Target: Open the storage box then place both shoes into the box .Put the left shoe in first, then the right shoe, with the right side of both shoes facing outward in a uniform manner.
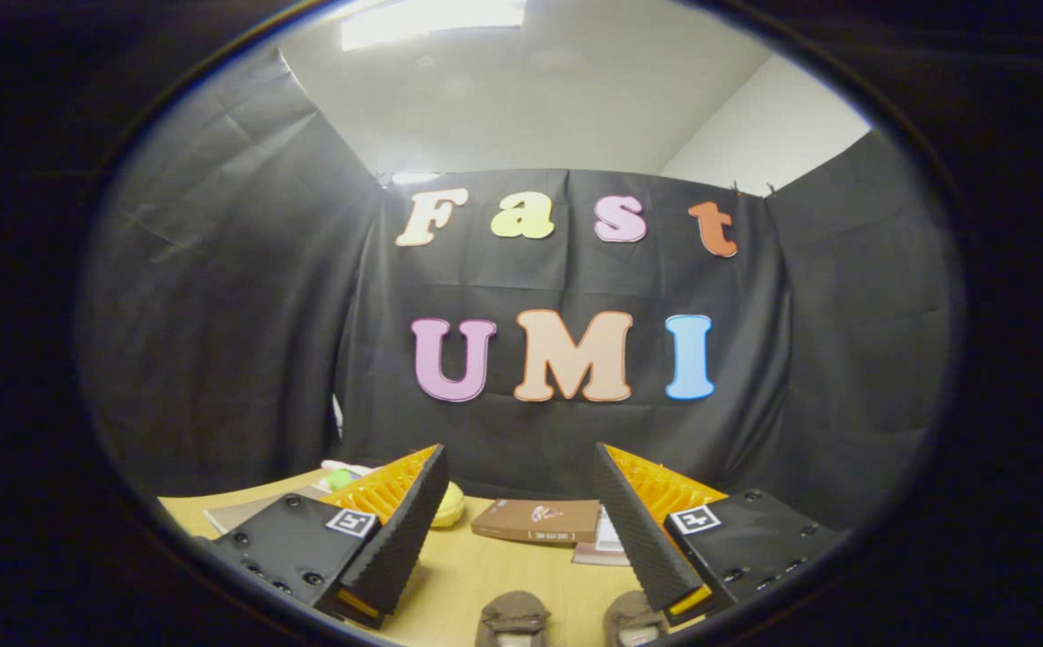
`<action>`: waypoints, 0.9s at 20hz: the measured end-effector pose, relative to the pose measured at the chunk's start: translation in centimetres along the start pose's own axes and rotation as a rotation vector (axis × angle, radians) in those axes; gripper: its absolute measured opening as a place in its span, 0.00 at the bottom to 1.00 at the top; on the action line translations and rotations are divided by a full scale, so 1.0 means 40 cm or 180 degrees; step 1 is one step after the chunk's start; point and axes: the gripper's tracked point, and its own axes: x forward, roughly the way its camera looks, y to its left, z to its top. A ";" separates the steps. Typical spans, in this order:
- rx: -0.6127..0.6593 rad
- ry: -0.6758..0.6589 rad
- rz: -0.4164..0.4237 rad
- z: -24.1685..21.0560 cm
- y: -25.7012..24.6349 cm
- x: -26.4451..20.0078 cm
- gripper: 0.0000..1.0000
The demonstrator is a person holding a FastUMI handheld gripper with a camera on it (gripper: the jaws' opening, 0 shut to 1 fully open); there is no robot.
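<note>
Still at the opening step: fingers (521, 530) spread wide, holding nothing. Next calls for reaching the brown storage box (536, 520) beyond the two shoes (512, 618) at the counter's (485, 575) near edge.

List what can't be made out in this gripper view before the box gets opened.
- Shoes: two brownish pairs of tops between the open tool fingers; the rest is cut off, so left and right can't be told.
- Brown box beyond the fingers: seen edge-on; its lid seam and its label are too small to make out.
- Yellow item: half hidden behind one finger, unidentifiable.
</note>
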 end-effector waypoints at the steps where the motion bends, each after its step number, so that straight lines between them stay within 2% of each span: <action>1: 0.0070 0.0054 0.0040 -0.016 0.008 0.000 1.00; 7: 0.0789 0.0593 0.0533 -0.151 0.106 -0.006 1.00; 10: 0.1141 0.0819 0.0668 -0.207 0.139 -0.015 1.00; 14: 0.1615 0.1223 0.0984 -0.297 0.213 -0.035 1.00; 18: 0.2294 0.1601 0.1136 -0.380 0.259 -0.052 1.00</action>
